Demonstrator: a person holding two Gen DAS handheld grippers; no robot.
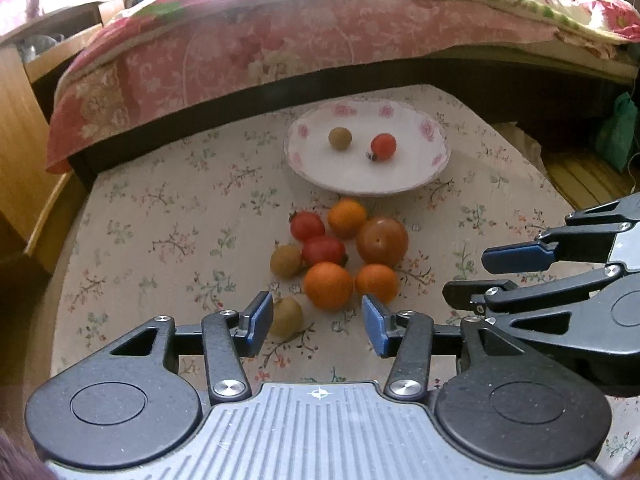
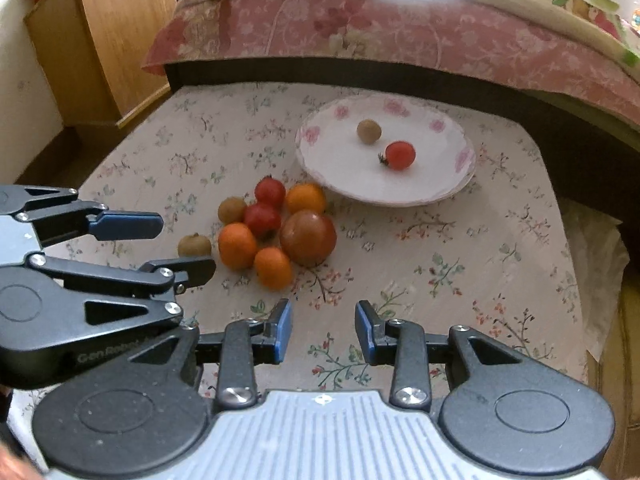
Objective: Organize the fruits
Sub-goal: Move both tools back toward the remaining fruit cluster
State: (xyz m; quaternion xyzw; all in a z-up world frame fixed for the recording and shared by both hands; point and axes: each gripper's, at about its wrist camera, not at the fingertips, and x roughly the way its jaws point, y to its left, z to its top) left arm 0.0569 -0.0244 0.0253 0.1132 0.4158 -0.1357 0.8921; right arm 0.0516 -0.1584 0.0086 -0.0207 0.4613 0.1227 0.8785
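Note:
A white flowered plate at the far side of the table holds one kiwi and one red tomato. In front of it lies a heap of fruit: three oranges, two red tomatoes, a big brownish tomato and a kiwi. A lone kiwi lies nearest. My left gripper is open, empty, just before the heap. My right gripper is open, empty, right of the heap.
The table has a flowered cloth and rounded corners. A bed with pink flowered bedding runs along its far edge. Wooden furniture stands to the left. A green bag sits at the right.

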